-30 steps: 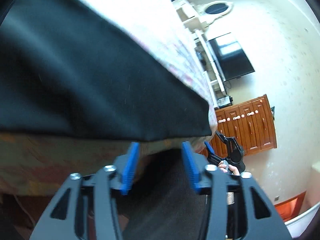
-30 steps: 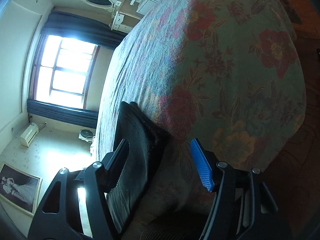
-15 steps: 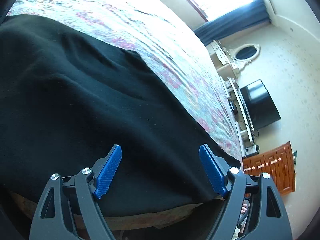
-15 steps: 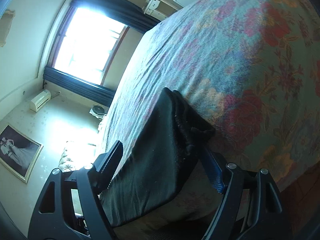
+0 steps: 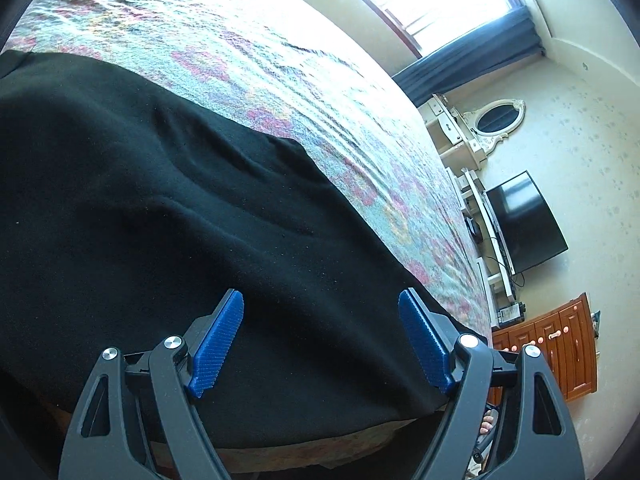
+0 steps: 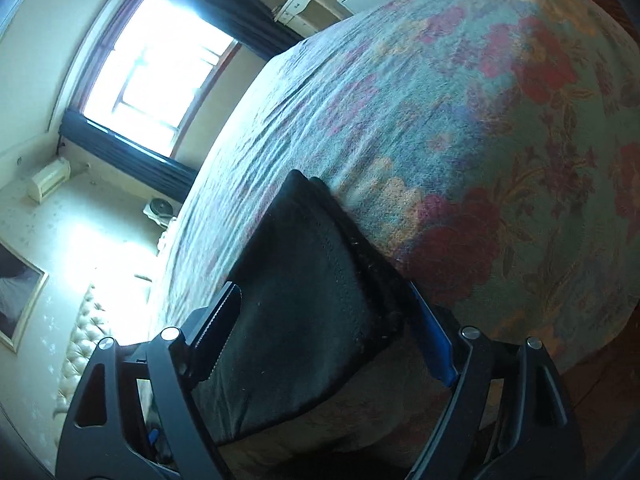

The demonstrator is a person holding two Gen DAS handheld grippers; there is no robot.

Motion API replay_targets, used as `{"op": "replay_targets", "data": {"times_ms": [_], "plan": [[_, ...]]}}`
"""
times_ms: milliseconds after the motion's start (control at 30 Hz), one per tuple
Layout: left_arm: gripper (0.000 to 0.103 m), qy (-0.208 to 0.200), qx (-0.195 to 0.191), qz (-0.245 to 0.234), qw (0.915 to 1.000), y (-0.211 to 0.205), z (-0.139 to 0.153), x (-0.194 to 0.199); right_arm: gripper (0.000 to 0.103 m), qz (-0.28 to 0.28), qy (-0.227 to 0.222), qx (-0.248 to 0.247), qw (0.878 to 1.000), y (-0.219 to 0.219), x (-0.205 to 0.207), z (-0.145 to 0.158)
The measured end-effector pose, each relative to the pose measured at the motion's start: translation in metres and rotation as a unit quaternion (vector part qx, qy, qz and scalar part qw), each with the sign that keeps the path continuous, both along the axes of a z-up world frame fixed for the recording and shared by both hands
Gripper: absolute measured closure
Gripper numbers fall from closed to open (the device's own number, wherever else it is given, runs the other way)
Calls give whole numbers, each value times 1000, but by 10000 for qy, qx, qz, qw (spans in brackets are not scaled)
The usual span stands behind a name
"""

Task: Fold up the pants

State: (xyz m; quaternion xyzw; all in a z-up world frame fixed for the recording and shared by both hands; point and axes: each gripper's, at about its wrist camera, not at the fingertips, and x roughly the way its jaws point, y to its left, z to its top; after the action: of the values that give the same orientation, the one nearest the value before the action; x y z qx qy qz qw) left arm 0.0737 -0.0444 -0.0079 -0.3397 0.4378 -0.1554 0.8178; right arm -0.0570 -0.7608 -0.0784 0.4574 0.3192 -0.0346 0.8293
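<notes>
One soft black pants (image 5: 168, 208) bundle, wrinkled floral bedspread (image 5: 280, 80)

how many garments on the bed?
1: black pants folded at the near edge of the floral bedspread, in front of both open tongs. Anything beyond the frames is unseen.

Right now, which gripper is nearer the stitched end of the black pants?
Right: the right gripper, fingers just opened, straddles the stitched end; the left gripper, also just opened, hangs over the pants' broad middle, cloth between its fingers.
</notes>
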Motion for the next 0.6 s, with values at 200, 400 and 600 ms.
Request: {"op": "replay_targets", "data": {"times_ms": [200,400,600], "plan": [[24,63,-11,29,10000,4,-4,1,75,-2,721,-713,9948,4,-9,5],[24,73,51,117,9999,7,-4,3,79,84,248,-139,9996,-9,-10,12],[24,55,79,50,9999,3,-3,0,92,-51,61,579,9983,-13,-9,-13]]}}
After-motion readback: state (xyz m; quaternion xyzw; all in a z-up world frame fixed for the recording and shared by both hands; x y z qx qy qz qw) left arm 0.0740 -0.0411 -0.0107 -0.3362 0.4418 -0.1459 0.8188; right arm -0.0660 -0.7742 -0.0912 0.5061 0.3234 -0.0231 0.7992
